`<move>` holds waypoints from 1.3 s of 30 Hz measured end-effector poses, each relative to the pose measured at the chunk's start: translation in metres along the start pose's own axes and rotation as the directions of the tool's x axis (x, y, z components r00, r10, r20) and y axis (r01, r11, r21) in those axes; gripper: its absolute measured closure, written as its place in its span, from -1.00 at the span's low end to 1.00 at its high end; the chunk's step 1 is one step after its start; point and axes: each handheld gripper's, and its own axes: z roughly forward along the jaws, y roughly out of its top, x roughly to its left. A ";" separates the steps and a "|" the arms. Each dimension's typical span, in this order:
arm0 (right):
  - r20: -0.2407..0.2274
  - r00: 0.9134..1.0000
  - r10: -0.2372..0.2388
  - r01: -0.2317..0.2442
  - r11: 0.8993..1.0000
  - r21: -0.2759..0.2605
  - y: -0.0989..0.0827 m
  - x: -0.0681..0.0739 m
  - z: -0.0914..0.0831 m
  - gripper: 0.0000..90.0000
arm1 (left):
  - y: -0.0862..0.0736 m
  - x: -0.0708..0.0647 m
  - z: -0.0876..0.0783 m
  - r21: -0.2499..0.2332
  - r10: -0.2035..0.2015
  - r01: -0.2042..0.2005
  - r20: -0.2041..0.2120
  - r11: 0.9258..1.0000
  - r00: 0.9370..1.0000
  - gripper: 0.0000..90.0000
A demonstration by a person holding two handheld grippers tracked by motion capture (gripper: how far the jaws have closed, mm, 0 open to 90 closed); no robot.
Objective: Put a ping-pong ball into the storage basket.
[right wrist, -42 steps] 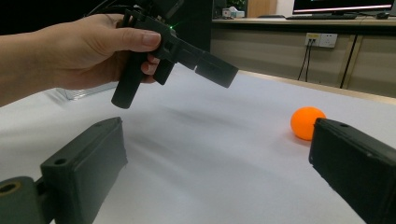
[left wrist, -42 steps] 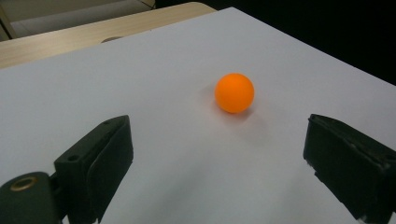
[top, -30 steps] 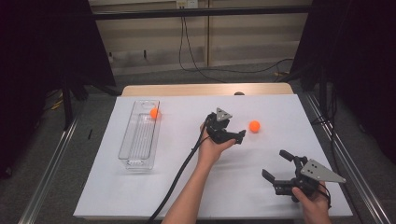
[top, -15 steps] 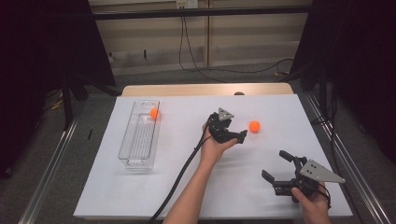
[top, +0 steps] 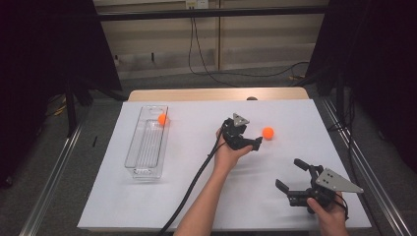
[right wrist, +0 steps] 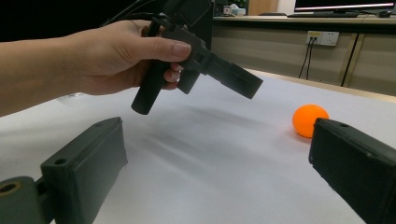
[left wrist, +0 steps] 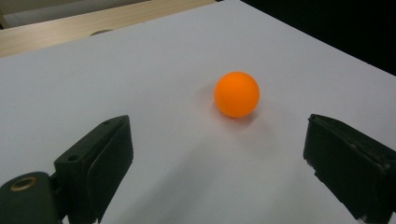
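Spreading across most of the high view, the white table sheet carries everything. At its left side stands the clear plastic tray, long axis running up and down the frame, with one orange ball at its upper end. Near the centre, the left gripper points toward the right of the frame, jaws wide apart and holding nothing. In the lower right, the right gripper sits with its jaws also spread and empty, aimed up and left.

The loose orange ball lies on the sheet just right of the left gripper's tips, apart from them. In the left gripper view this ball sits ahead of the open jaws, slightly right of centre between them, so a short push forward should bring it inside. The left gripper is clearly the nearer one; the right is well apart from it.
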 end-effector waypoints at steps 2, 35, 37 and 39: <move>0.001 1.000 0.001 -0.001 1.000 0.000 0.000 0.000 0.000 -0.92 | 0.000 -0.001 0.002 0.005 0.002 -0.002 0.001 1.000 1.000 -0.81; -0.001 1.000 0.002 -0.002 1.000 -0.004 0.000 0.000 -0.001 -0.92 | 0.004 -0.008 0.033 -0.032 -0.035 0.035 0.014 0.999 0.999 -0.79; -0.002 1.000 0.003 -0.003 1.000 -0.002 0.000 0.000 -0.001 -0.92 | 0.006 -0.008 0.034 -0.031 -0.030 0.031 0.014 0.999 0.999 -0.79; -0.003 1.000 0.002 -0.002 1.000 -0.002 0.000 0.000 -0.001 -0.92 | 0.007 -0.009 0.036 -0.034 -0.027 0.027 0.009 0.999 1.000 -0.79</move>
